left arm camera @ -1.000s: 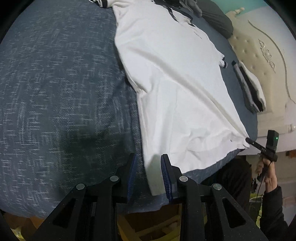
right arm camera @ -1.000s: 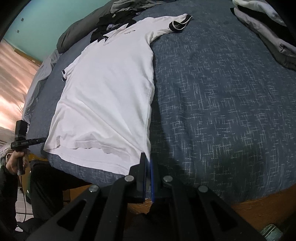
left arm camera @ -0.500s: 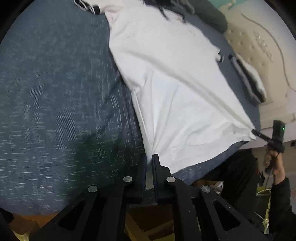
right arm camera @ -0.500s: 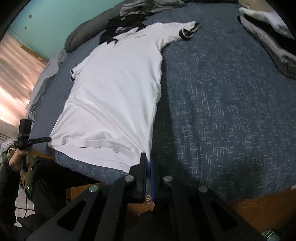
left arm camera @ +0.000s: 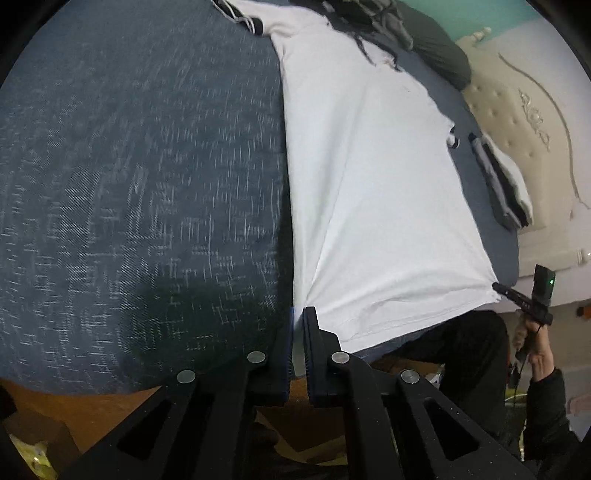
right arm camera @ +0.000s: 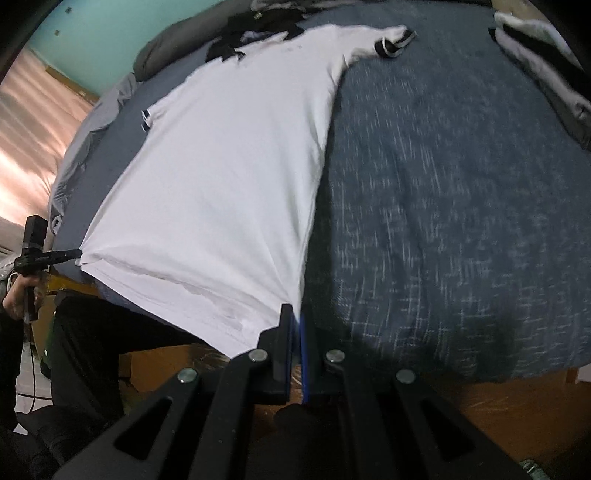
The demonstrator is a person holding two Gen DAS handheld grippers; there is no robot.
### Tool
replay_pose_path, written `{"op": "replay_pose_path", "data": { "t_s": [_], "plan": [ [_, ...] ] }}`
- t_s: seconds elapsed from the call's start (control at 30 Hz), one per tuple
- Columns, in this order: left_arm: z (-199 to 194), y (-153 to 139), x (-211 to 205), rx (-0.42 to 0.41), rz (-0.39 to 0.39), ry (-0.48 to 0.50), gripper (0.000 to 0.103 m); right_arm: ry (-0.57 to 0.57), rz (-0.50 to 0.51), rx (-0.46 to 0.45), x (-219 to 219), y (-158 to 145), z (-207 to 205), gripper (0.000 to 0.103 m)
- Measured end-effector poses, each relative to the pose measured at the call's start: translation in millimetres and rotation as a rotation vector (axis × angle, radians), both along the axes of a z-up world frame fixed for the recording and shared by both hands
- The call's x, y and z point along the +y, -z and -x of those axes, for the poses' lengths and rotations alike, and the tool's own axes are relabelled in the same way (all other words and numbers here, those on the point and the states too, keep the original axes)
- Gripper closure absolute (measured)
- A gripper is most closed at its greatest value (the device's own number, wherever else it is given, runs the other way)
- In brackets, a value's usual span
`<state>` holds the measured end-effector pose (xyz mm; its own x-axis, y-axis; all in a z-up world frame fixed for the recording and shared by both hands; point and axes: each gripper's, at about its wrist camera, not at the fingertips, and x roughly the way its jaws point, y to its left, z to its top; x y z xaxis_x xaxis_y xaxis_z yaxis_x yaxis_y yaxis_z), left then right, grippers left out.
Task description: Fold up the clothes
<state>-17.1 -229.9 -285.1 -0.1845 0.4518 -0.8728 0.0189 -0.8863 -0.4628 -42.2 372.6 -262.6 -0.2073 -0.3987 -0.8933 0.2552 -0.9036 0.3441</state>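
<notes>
Both wrist views low, facing bed (left arm camera: 129, 184)

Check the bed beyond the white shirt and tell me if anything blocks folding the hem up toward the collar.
Nothing visible does. Both grippers, left and right, already pinch the hem corners of the white shirt, which lies flat on the blue bedspread. The folded clothes sit off to the side, and the dark garments lie past the collar.

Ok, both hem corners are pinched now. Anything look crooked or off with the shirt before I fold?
Nothing damaged. The white shirt lies flat on the bed, its hem stretched between the left gripper and right gripper. Only oddity: the far sleeve cuff is curled over instead of flat.
</notes>
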Motion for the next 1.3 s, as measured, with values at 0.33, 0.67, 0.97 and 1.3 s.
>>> {"op": "replay_pose_path", "data": {
  "t_s": [0.33,0.67,0.97,1.3],
  "plan": [
    [2,-13,23,0.045,0.074,0.038,0.087,-0.1,-0.12,0.077,-19,-14,-10,0.083],
    [4,-25,69,0.088,0.113,0.221,0.082,-0.363,-0.243,0.131,-87,-8,-15,0.081],
    [11,-6,103,0.067,0.166,0.322,0.074,-0.472,-0.322,0.131,-133,11,-9,0.072],
    [20,10,99,0.043,0.151,0.358,0.077,-0.508,-0.325,0.125,-137,25,-3,0.094]
  ]
}}
